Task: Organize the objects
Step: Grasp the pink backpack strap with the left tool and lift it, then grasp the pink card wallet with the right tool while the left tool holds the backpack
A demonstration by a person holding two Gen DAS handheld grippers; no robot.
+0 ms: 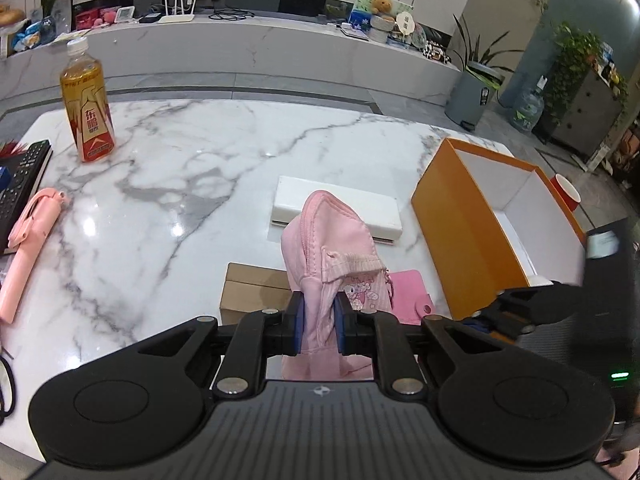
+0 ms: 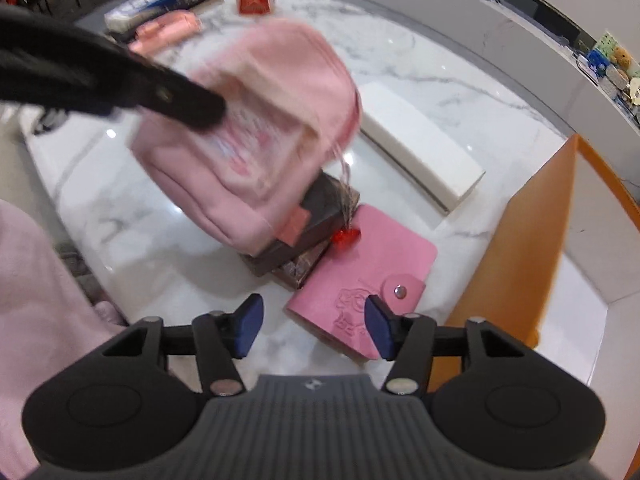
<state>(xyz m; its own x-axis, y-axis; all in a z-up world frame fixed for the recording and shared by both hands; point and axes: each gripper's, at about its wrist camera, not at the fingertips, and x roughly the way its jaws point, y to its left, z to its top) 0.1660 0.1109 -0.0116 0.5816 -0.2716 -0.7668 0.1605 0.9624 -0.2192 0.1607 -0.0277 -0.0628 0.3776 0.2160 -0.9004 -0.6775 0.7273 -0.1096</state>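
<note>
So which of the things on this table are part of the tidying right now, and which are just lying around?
In the job:
- pink pouch, clamped in the left gripper
- orange box, open, likely where it goes
- pink card wallet, below the open right gripper

Lying about:
- drink bottle
- white box
- remote
- pink selfie stick
- red cup

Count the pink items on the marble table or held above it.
3: pink fabric pouch held in the left claw; flat pink snap wallet below it; pink folding stick at the table's left edge. Others may be hidden.
</note>
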